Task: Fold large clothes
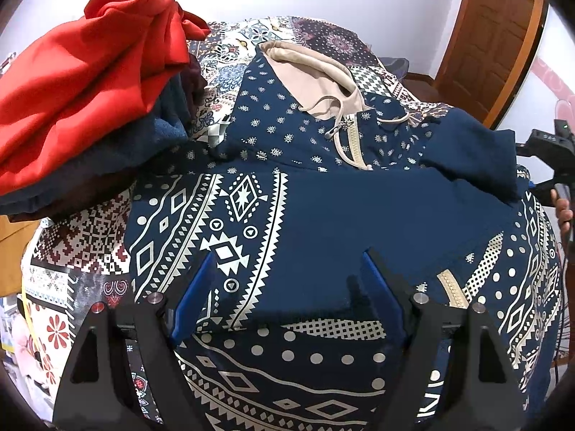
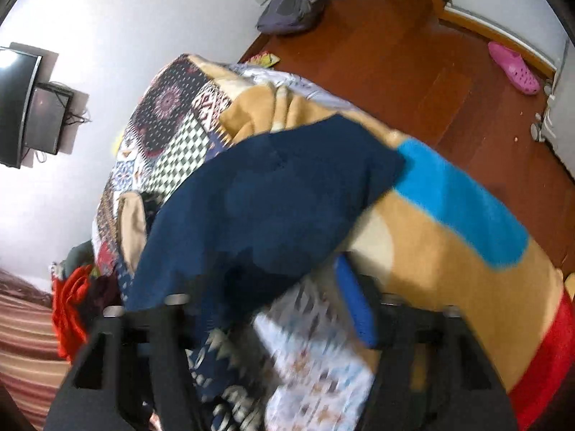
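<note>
Hoodie (image 1: 359, 208): matt navy knit cloth, cream printed pattern, beige lining in hood, chunky cream zipper. Red garment (image 1: 79, 82): smooth matt cloth, soft folds. Bedspread (image 1: 72, 251): printed patchwork cotton-like cloth. Blanket (image 2: 449, 251): fuzzy fleece, tan/blue/red. Left gripper (image 1: 284, 287): matt black plastic, blue pads, shiny metal pins. Floor (image 2: 413, 54): glossy reddish wood. Clog (image 2: 514, 68): pink plastic.

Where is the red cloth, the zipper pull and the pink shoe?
red cloth (image 1: 82, 82): left wrist view, middle of the crumpled pile.
zipper pull (image 1: 333, 130): left wrist view, metal tab below the hood.
pink shoe (image 2: 514, 68): right wrist view, middle of its top.
</note>
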